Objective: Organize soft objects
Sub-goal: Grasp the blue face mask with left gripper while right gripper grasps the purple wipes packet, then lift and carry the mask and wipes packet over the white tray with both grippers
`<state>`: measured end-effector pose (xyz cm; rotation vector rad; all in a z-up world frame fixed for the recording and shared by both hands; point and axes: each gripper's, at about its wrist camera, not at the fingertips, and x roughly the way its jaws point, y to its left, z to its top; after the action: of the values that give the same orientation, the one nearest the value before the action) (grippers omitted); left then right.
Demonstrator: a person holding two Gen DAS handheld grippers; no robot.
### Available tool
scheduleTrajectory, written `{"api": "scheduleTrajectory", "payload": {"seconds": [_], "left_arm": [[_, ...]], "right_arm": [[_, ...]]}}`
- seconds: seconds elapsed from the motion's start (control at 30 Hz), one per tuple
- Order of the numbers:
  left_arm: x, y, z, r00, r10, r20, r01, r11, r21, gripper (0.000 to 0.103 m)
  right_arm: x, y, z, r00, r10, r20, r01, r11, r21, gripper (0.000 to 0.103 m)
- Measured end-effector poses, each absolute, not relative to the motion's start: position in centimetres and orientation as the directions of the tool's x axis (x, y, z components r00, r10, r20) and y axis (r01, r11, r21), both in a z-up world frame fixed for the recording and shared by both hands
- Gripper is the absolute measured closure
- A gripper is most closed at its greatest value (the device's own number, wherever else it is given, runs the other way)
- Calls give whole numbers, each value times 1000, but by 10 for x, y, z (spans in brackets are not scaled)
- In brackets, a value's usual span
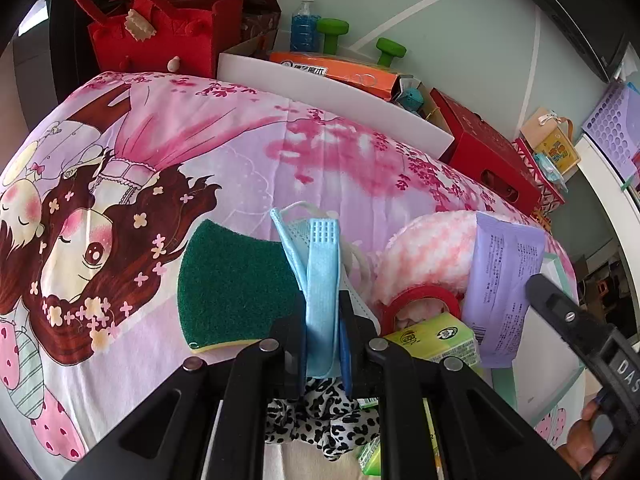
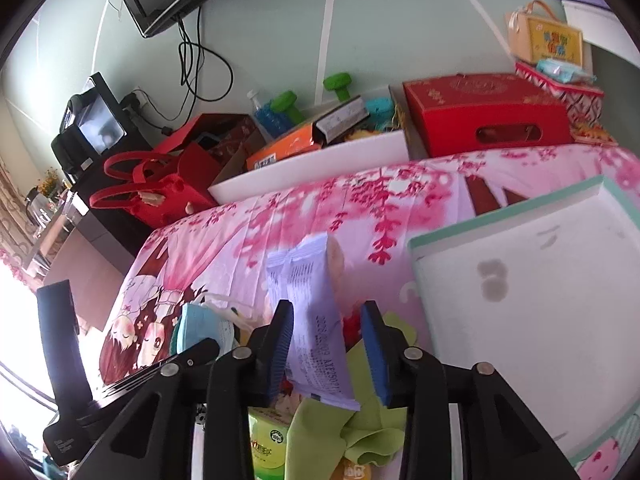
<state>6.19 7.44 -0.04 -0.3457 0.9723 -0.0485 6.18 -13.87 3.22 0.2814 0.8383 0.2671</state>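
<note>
On a pink cartoon bedsheet [image 1: 192,140] lies a heap of soft things. My left gripper [image 1: 322,296] is shut on a light blue face mask [image 1: 320,264], which hangs folded between its pads. A green scouring sponge [image 1: 228,284] lies to its left. To its right are a pink fluffy item [image 1: 428,248] and a red tape roll [image 1: 420,300]. A purple packet [image 2: 308,304] stands upright between the jaws of my right gripper [image 2: 327,306]. The jaws are open, with a gap on the packet's right side. A green cloth [image 2: 360,420] and a green tissue pack [image 2: 268,444] lie underneath.
A white tray with a mint rim [image 2: 508,208] sits on the bed to the right. Behind the bed stand a red felt bag [image 1: 160,32], a white box [image 1: 332,92] with an orange carton, and a red box [image 2: 480,116]. A leopard-print cloth [image 1: 320,420] lies under the left gripper.
</note>
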Motion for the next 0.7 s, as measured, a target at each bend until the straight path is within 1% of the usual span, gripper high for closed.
{"api": "scheduleTrajectory", "payload": {"seconds": [0.3,0.33,0.4,0.5,0.7], "left_arm": [[63,75,-3,561,-196,-804,-113,944,-309,90],[63,75,-3,561,-196,-804,-115,944,-310,90],[64,75,-4,558,-197,-806,-117,943,-312,90],[64,75,-5,556,-196,-807,-118,943,-310,90],[64,75,-5,559,-193,-806,-122,943,-310,90]], "right_arm": [[69,-120,10,580,386,-717,-163,918,362,66],[70,-120,8,573,393,-719,-165,915,369,67],[70,-118,5,563,394,-726,-166,915,368,76],[70,-118,6,565,399,-722,-171,913,370,83],[63,-123,22,609,380,-696,-175,921,349,86]]}}
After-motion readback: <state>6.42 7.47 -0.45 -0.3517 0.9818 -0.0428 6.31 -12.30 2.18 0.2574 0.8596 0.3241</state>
